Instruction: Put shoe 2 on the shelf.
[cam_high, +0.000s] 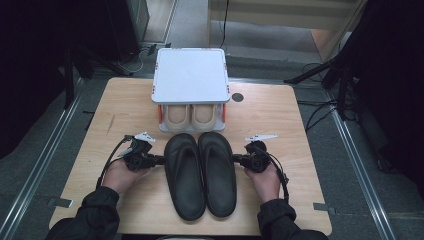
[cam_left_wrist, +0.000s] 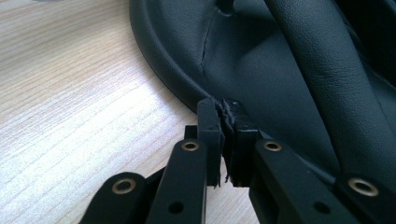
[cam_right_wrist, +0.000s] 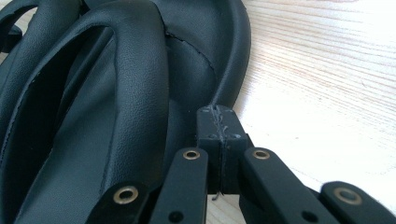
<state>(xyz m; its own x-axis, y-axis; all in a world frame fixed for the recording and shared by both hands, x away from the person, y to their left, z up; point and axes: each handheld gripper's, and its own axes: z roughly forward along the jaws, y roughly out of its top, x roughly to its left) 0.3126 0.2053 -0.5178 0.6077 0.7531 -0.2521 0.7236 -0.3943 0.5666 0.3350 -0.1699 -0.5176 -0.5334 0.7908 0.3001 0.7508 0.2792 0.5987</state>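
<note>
On the pale wooden table (cam_high: 280, 107), 2 black leather flip-flops (cam_high: 200, 172) lie paired, left gripper (cam_high: 162, 160) at 9 o'clock and right gripper (cam_high: 235, 159) at 3 o'clock, both pressed together against the sandals' rims.

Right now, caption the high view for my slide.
Shut left gripper and right gripper flank black sandals before a shoe rack.

Dark sleeves; black grippers, left gripper (cam_high: 161, 160) and right gripper (cam_high: 236, 159), with brass rivets, trailing black cables, grey three-cornered plates.
</note>
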